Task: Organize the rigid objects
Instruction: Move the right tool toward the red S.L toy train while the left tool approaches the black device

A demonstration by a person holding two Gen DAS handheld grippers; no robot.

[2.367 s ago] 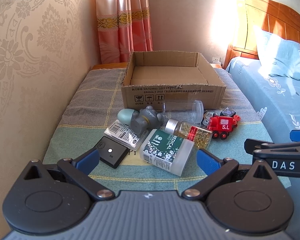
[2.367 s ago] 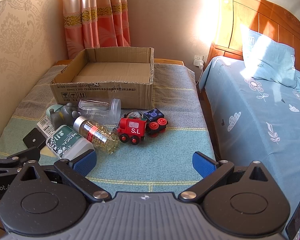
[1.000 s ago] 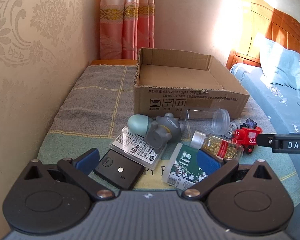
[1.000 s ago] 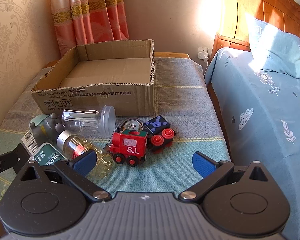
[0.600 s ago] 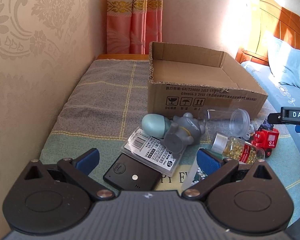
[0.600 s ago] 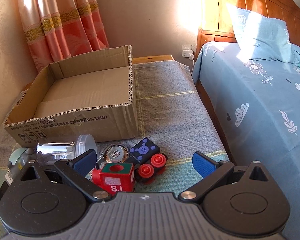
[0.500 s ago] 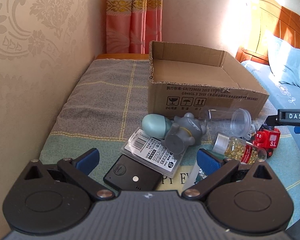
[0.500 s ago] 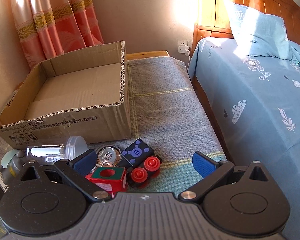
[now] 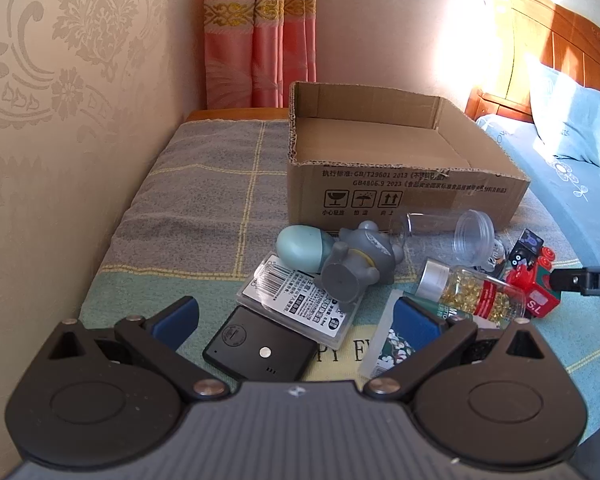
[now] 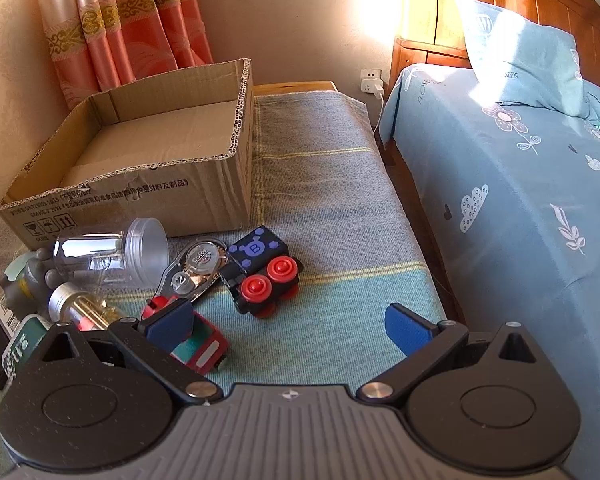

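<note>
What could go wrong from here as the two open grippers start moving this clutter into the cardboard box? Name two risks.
The grey figurine lies on the flat labelled packet, so pulling the packet would likely tumble it. The clear jar and the capsule bottle lie on their sides and may roll if the right gripper nudges them.

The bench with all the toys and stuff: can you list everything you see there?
Brown cardboard box: one, open, nothing seen inside, behind the pile.
Clear plastic jar: one, lying before the box.
Grey figurine: one, on its side, beside a pale green egg shape.
Bottle of yellow capsules: one, silver cap, lying.
Red toy train: one, right of the bottle.
Black toy wagon: one, red wheels.
Clear correction tape dispenser: one.
Black flat device: one, nearest.
Clear labelled case: one.
Green-white medical bottle: one.
Left hand-held gripper: open.
Right hand-held gripper: open.
</note>
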